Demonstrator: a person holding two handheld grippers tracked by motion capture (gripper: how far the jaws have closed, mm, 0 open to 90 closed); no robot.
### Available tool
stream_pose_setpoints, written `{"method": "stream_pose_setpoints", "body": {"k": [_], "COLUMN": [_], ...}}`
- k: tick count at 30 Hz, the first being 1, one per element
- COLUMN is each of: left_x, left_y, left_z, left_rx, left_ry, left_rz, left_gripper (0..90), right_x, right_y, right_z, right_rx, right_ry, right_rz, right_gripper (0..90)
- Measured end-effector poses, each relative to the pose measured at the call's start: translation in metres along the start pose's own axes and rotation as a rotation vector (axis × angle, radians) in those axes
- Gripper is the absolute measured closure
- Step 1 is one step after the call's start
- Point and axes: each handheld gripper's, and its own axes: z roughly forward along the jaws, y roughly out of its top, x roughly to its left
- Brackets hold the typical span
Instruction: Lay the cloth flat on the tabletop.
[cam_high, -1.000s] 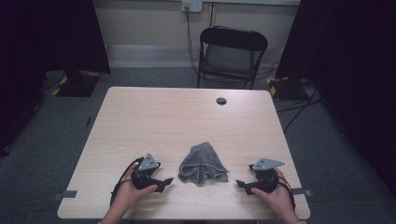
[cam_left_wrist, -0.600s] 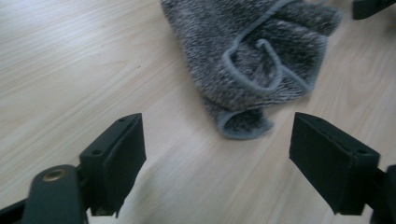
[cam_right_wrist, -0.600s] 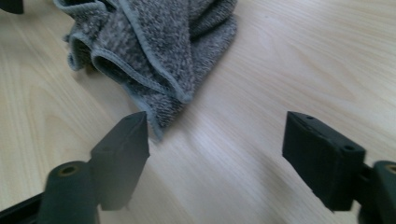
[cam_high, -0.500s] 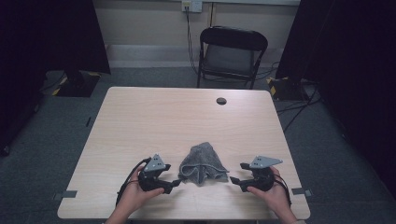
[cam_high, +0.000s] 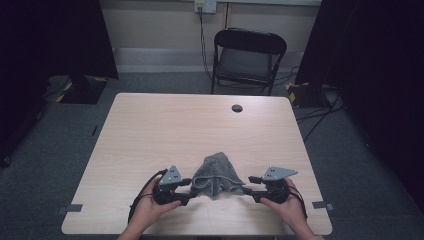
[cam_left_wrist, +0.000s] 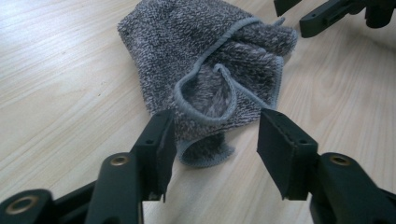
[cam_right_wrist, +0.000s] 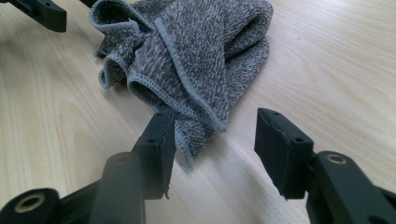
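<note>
Grey cloth (cam_high: 215, 174) (crumpled) between left tongs (cam_high: 191, 188) and right tongs (cam_high: 245, 185); both agape, at its edges

Light wood table (cam_high: 150, 130) is standing on grey carpet. A crumpled grey towel (cam_high: 215, 172) is lying near its front edge. A small dark round spot (cam_high: 237, 108) is sitting near the far edge.
</note>
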Motion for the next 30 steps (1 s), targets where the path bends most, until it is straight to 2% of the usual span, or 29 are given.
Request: {"method": "stream_pose_setpoints", "body": {"k": [2, 6, 11, 14, 16, 22, 26, 30], "left_x": [0.0, 0.002, 0.002, 0.004, 0.005, 0.01, 0.013, 0.02], "left_y": [0.0, 0.0, 0.002, 0.002, 0.002, 0.002, 0.003, 0.003], "left_z": [0.0, 0.001, 0.002, 0.002, 0.002, 0.004, 0.003, -0.002], "left_rx": [0.007, 0.012, 0.015, 0.012, 0.019, 0.041, 0.044, 0.03], "left_ry": [0.014, 0.014, 0.028, 0.022, 0.026, 0.0, 0.007, 0.023], "left_rz": [0.004, -0.005, 0.012, 0.009, 0.012, -0.004, 0.003, -0.013], "left_gripper": [52.8, 55.2, 59.0, 62.0, 67.3, 76.3, 82.4, 85.8], "right_x": [0.0, 0.0, 0.001, 0.002, 0.002, 0.003, 0.003, 0.003], "right_y": [0.0, 0.001, 0.004, 0.005, 0.006, 0.006, 0.005, 0.005], "right_z": [0.001, 0.001, 0.003, 0.005, 0.007, 0.01, 0.011, 0.011], "right_rx": [-0.003, -0.013, -0.01, -0.009, 0.0, 0.02, 0.029, 0.034], "right_ry": [-0.001, 0.004, 0.015, 0.027, 0.024, 0.029, 0.034, 0.046], "right_rz": [0.004, 0.005, 0.004, 0.003, -0.002, -0.001, 0.0, -0.013], "right_gripper": [51.6, 59.7, 70.3, 71.9, 74.8, 80.0, 85.4, 88.6]}}
